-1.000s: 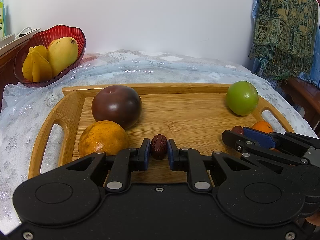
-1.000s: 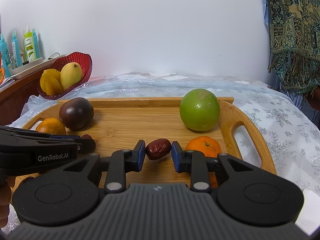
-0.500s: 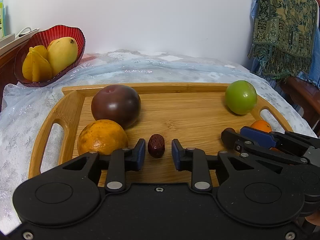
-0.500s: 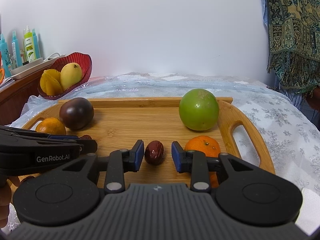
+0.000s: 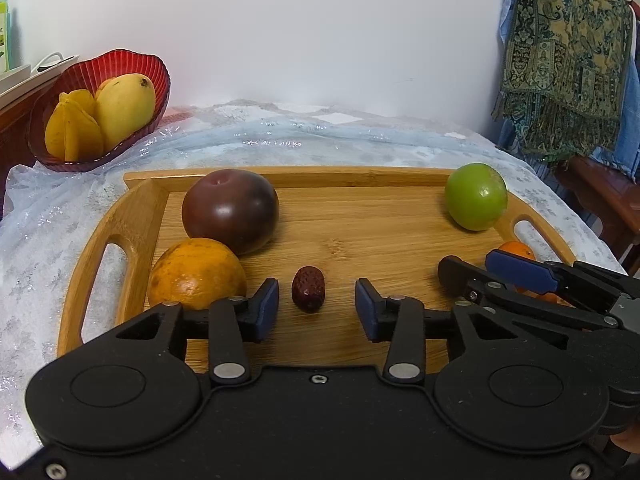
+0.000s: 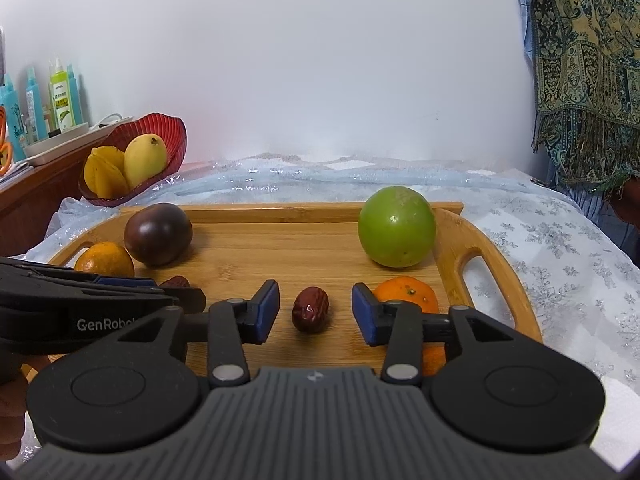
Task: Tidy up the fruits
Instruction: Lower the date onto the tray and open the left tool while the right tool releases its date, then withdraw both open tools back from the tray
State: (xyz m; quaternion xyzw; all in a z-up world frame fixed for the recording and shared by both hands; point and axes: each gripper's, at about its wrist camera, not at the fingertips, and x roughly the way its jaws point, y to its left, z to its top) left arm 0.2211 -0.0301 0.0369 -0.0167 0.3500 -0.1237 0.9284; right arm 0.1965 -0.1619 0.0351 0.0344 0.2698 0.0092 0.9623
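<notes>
From the left wrist view, the left gripper is opening its jaws, and a red date is lying on the wooden tray between the blue pads, touching neither. Just left of that gripper are sitting an orange and, beyond it, a dark plum; far ahead to the right a green fruit is resting near the tray's handle slot.

Only the right wrist view is showing a second date, lying free between the opening jaws of the right gripper, with a tangerine just right of them. In the left wrist view that tangerine is largely hidden behind the right gripper.

A second ago both grippers were clamped on their dates; now each date is lying loose, and the right one is standing more end-on.

Ahead of both grippers the tray's middle is lying bare up to its back rim. A red bowl holding yellow fruit is sitting off the tray, far ahead to the left.
</notes>
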